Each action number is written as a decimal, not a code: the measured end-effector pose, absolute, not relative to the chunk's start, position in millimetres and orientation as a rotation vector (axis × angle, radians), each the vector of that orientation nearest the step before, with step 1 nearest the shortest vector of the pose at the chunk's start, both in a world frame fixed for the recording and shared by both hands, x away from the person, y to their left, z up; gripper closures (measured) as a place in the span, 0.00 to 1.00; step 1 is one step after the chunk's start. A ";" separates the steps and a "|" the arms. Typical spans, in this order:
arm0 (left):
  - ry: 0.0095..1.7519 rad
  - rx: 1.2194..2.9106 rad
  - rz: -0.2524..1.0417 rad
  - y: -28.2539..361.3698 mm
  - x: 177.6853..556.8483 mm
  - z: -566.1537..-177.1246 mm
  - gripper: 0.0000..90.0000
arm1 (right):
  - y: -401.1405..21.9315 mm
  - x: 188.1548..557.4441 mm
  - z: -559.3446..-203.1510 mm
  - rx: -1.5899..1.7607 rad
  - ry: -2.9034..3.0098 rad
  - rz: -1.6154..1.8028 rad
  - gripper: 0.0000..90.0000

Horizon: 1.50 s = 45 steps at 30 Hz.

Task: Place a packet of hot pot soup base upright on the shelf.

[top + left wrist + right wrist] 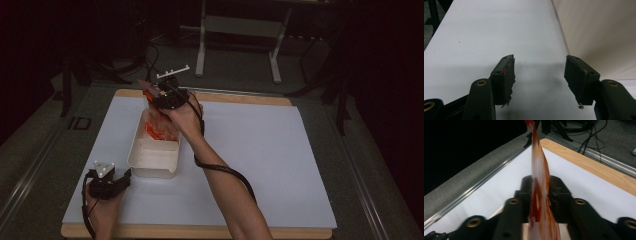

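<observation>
High view: right tongs [161, 98] pinch orange bag [159, 125].

Matt white sheet [260, 150] over a pale wooden tabletop [584, 161]. Smooth white plastic tub [152, 159]. Glossy, translucent orange-red plastic bag [540, 185]. Matt black gripper pads [507, 77], edges ragged and frayed.

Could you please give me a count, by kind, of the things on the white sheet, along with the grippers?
Grippers: 2, the left gripper open and the right gripper shut on the bag
White tray: 1
Orange bag: 1
Total: 4
</observation>
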<state>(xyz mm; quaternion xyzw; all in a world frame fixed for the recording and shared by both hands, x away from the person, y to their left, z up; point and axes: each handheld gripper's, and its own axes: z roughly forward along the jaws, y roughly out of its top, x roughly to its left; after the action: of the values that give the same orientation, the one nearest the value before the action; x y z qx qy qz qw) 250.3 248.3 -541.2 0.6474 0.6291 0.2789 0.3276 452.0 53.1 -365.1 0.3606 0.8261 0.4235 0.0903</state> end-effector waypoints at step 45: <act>1.654 1.694 0.740 247.6 250.3 -541.7 0.46 | -65.6 390.5 -364.0 0.909 2.543 1.270 0.60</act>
<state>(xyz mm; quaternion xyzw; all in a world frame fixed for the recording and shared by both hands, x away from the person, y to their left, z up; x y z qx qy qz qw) 250.3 247.6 -541.7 0.6460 0.6307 0.2820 0.3247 390.5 -65.6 -364.0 0.3037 0.8494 0.4243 0.0784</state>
